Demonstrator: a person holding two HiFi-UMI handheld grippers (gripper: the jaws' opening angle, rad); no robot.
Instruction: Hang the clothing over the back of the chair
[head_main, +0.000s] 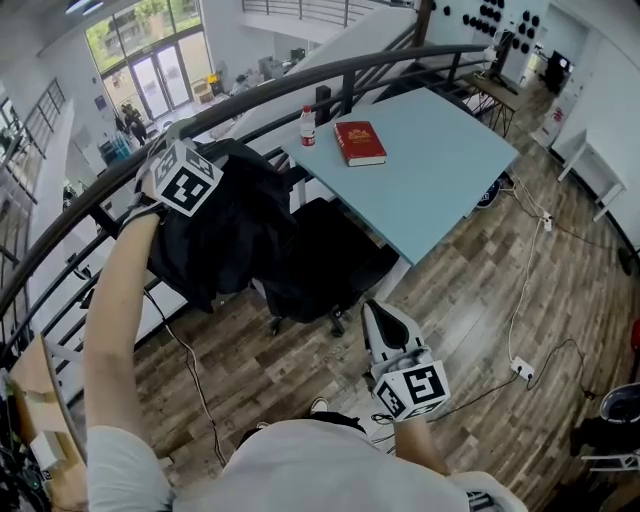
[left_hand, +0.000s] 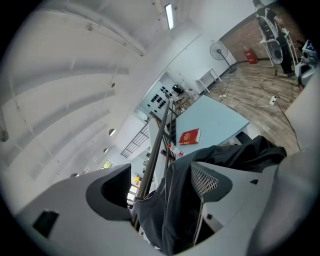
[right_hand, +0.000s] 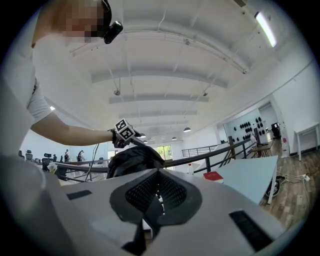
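Head view: black clothing hangs bunched and creased from left gripper, long axis vertical, lower end at the black chair; contact unclear. Left jaws pinch the fabric. Right gripper sits low, jaws closed, empty.

Left gripper: pale grey moulded shell, broad blunt jaws; one inner face black, other fine grey grid. Cube on it: white, black square markers on each face.
Right gripper: same grey shell, black grid-textured pads, black rectangular slots in body. Second marker cube: white, black pattern.
Person: white short-sleeved T-shirt, loose sleeve; dark glove or strap on left hand; black head-mounted camera.
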